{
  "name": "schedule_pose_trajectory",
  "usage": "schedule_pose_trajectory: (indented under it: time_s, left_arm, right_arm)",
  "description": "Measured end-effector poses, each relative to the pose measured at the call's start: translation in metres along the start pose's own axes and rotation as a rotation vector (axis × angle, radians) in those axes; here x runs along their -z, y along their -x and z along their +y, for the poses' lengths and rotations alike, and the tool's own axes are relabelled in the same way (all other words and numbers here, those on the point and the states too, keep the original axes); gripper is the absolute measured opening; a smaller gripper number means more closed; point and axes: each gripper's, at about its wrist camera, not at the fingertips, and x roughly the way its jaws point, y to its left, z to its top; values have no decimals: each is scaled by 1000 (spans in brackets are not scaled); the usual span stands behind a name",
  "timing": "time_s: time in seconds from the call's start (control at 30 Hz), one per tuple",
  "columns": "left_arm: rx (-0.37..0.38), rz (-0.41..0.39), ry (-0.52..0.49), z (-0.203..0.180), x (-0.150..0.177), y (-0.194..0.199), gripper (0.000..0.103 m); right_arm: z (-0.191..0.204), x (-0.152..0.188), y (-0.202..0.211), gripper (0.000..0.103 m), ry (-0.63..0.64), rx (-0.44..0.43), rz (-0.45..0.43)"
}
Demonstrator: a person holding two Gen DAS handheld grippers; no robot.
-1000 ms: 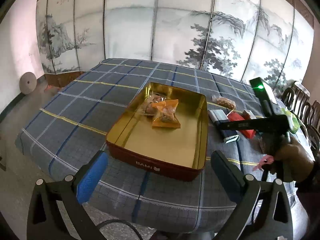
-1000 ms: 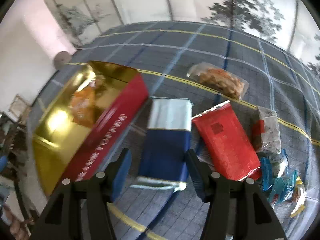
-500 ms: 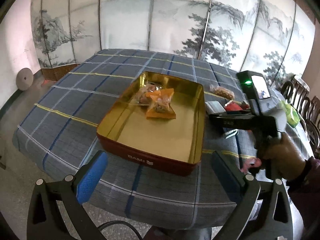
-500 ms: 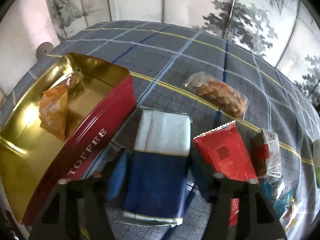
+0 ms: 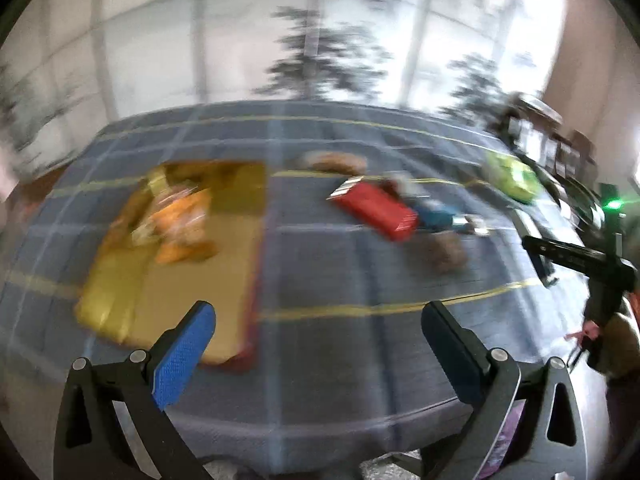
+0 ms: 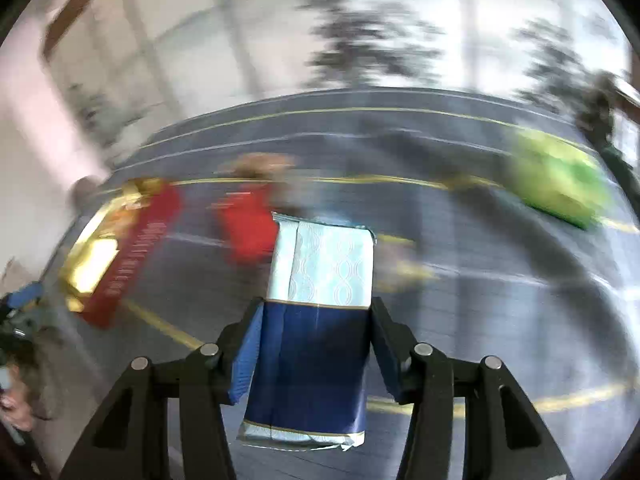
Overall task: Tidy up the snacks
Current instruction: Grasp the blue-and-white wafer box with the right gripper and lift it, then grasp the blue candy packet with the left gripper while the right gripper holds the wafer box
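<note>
Both tongs are in view: the right gripper point(image 6: 314, 344) is clenched on the blue and white packet point(image 6: 316, 300), with its two pads pressing the dark blue lower half from the sides, and the left gripper point(image 5: 318, 354) is released, with its fingers spread wide and nothing between them. The packet is lifted from the checked tablecloth point(image 5: 340, 280) and stands out forward from the pads, so the pale upper half hangs free beyond them. The gold tin point(image 5: 172, 264) with the red wall sits on the left part of the table, well apart from the packet, and some orange snack bags point(image 5: 180, 224) already lie in its far end. A red packet point(image 5: 376, 210), a green bag point(image 5: 514, 180) and some smaller wrappers remain on the right part of the cloth. Both views are strongly blurred, so I judge the hands are moving fast, and this is the main risk. The packet looks smooth and glossy and is held only by the lower half; I think a quick swing can make it slide or turn between the pads and fall on the cloth before the tin. Its free end may also hit the red wall of the tin if it arrives too low, and this can push the tin or bend the packet. The left gripper hovers near the tin at the near edge, and the two tools could meet there if they reach the same place together.
</note>
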Motion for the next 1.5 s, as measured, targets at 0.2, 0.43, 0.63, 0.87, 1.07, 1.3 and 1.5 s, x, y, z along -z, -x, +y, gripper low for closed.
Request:
schedule_pose_trajectory:
  time_s: [0.2,0.43,0.63,0.87,1.07,1.3,1.5]
  left_arm:
    - [173,-14,-289,-75,-47,-35,102]
    - [182,21,-595,-156,-79,-97,99]
    - [238,144,-702,-177,-86,-151,75]
    - [244,278,-774,-181,-81,-193,37]
    - [261,364,-775,-180,-85,-212,49]
    - [250,373,-813,-187,-81,-224,34]
    - [192,310,-661,-180,-83,-209,32]
  right_arm:
    - [-100,20,19,52,-121,183,-46]
    - [-141,32,6,52,-181,194,-63]
    - [-145,42,-5,52,-171,195,-51]
    - [-148,44,-5,52,-178,177,-75]
    - [-150,45,-4,52,-190,157,-83]
    - [-153,46,-2,52,-201,139,-88]
    - [-154,46,-2,52,-202,139,-88]
